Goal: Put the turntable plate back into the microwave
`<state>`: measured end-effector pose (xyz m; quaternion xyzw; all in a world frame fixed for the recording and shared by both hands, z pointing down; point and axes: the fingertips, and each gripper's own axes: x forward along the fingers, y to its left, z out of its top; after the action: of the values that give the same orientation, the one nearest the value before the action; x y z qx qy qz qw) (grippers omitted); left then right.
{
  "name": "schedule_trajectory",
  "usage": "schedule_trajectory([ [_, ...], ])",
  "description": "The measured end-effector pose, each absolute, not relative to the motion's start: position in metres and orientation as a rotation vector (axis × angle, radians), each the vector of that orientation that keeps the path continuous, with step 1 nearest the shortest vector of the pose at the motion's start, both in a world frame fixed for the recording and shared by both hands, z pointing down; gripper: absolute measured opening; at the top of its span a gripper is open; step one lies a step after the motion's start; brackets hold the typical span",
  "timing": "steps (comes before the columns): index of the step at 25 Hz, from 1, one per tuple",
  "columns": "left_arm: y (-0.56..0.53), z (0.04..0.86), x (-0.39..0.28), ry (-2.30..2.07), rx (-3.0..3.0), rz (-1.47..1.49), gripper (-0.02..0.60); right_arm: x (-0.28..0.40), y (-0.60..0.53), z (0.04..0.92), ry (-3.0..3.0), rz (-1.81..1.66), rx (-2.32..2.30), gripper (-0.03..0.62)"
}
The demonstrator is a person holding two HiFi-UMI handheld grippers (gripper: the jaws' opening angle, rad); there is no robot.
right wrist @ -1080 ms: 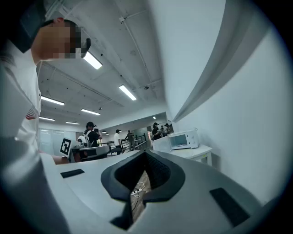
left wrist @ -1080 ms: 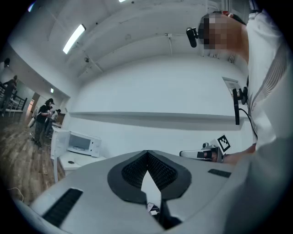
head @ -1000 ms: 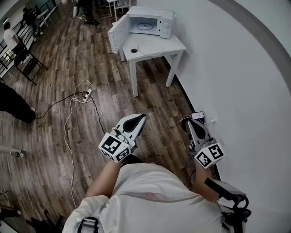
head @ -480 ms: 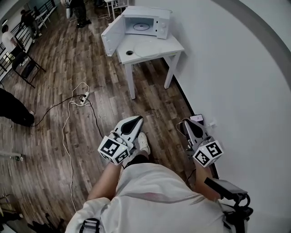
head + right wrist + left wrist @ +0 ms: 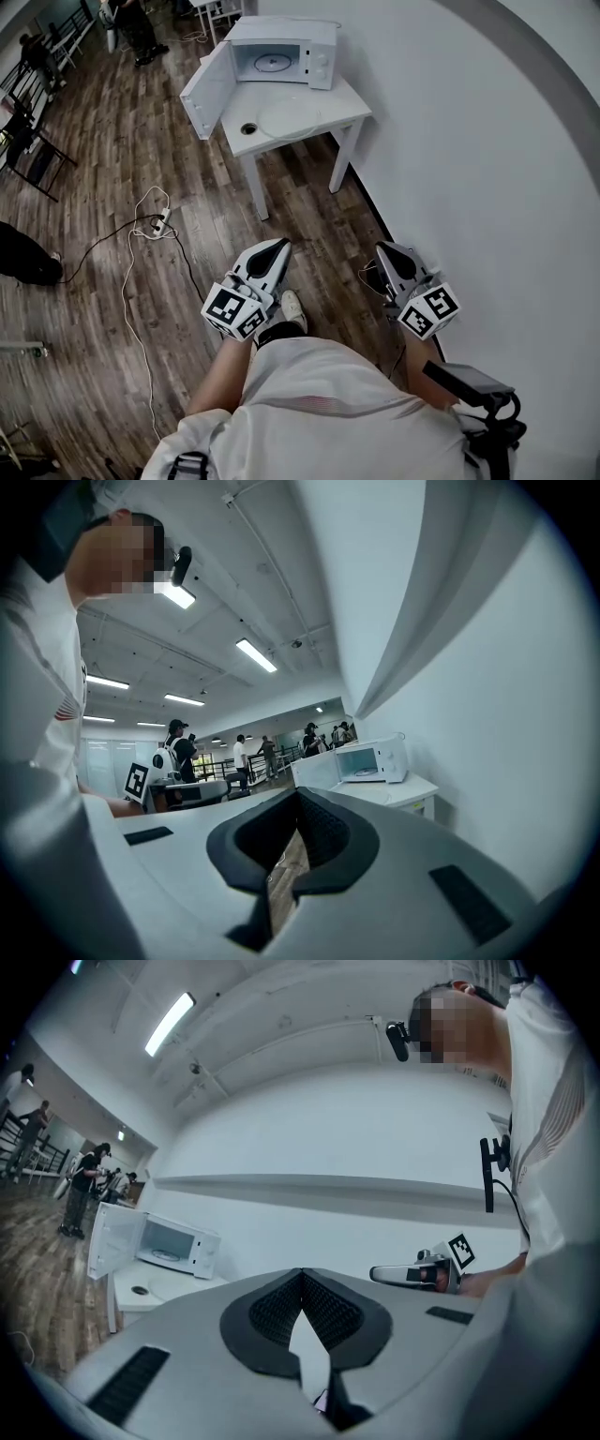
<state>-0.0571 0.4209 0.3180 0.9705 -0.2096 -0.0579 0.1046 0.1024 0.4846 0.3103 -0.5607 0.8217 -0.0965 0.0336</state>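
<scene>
Both grippers held level, well short of the work. Left gripper point(image 5: 278, 248) has its fingers point(image 5: 274, 1314) pressed together at the tips with nothing between them. Right gripper point(image 5: 386, 253) is the same, shut and empty.

Microwave point(image 5: 291, 37) sits at 12 o'clock on the far end of a small white table point(image 5: 352, 98). Its door point(image 5: 204, 91) swings out toward 10 o'clock. The turntable plate point(image 5: 292, 116) looks to be the pale, clear disc lying flat on the table just in front of the cavity. Its outline is faint from here. A small dark round piece point(image 5: 248, 128) lies beside it at its 9 o'clock. There is a round shape on the cavity floor, but I cannot tell what it is.

Risks, as I judge them:
- Floor: a power strip point(image 5: 157, 223) and its white cable point(image 5: 131, 281) trail at 10 o'clock, easy to snag on the approach.
- Door: its edge juts out on the left — the left gripper could clip it and shove the oven.
- Plate: flat, smooth and hard to see. Fingers arriving shut would only push it, perhaps off the near edge. A one-sided pinch on the rim could let it tip and slide out.
- Seating: set down off-centre in the cavity, it would likely rock — the dark piece may belong under it.
</scene>
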Motion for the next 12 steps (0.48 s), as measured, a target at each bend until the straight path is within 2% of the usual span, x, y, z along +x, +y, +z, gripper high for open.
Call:
schedule_trajectory([
  [12, 0.268, 0.309, -0.047, -0.614, 2.876, -0.167, 0.009, 0.111, 0.33, 0.303, 2.532, -0.31, -1.691, 0.003],
])
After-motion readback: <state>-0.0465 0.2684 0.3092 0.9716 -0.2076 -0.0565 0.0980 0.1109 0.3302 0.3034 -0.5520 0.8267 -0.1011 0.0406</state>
